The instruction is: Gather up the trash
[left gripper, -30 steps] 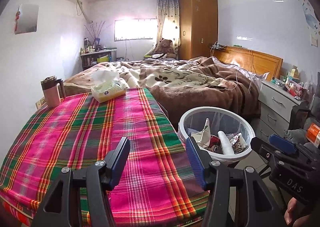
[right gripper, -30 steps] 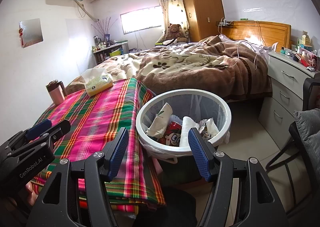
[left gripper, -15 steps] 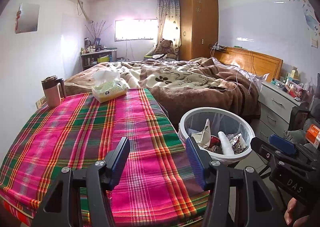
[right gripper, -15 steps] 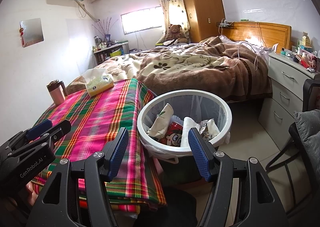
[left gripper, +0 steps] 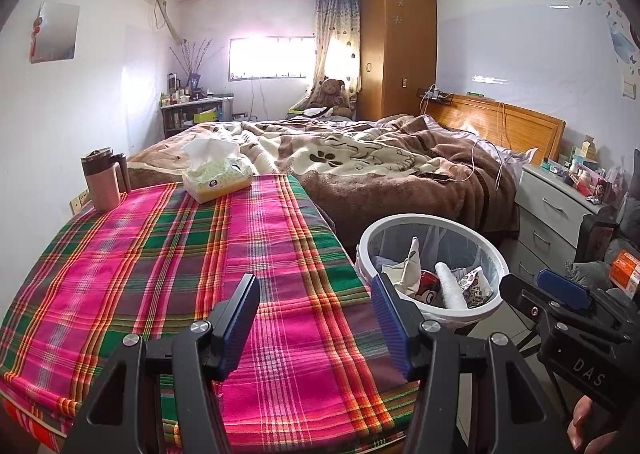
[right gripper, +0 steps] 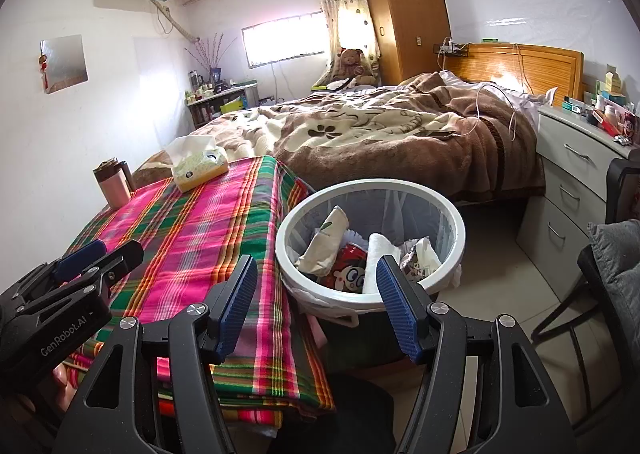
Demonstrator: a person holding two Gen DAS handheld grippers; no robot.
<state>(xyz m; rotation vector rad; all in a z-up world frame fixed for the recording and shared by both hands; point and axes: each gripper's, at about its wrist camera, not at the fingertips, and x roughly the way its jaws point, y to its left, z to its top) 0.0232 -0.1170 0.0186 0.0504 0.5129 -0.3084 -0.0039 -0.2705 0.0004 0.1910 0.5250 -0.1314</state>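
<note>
A white round trash bin [left gripper: 496, 254] [right gripper: 452, 214] stands on the floor beside the table's right edge. It holds several pieces of trash: a beige pouch [right gripper: 324, 242], a red cartoon wrapper [right gripper: 348, 266], a white paper roll [right gripper: 378, 254]. My left gripper [left gripper: 316, 314] is open and empty above the near part of the plaid tablecloth [left gripper: 160, 254]. My right gripper [right gripper: 316, 294] is open and empty, in front of and above the bin's near rim. Each gripper shows at the edge of the other's view.
A tissue box [left gripper: 216, 178] and a pink lidded mug [left gripper: 102, 186] stand at the table's far end. A bed with a brown blanket [left gripper: 380, 158] lies behind. A white drawer unit [right gripper: 576, 182] and a dark chair [right gripper: 608, 294] are at the right.
Both views have shifted very slightly; the grippers stay open and empty, and the bin and its contents have not moved.
</note>
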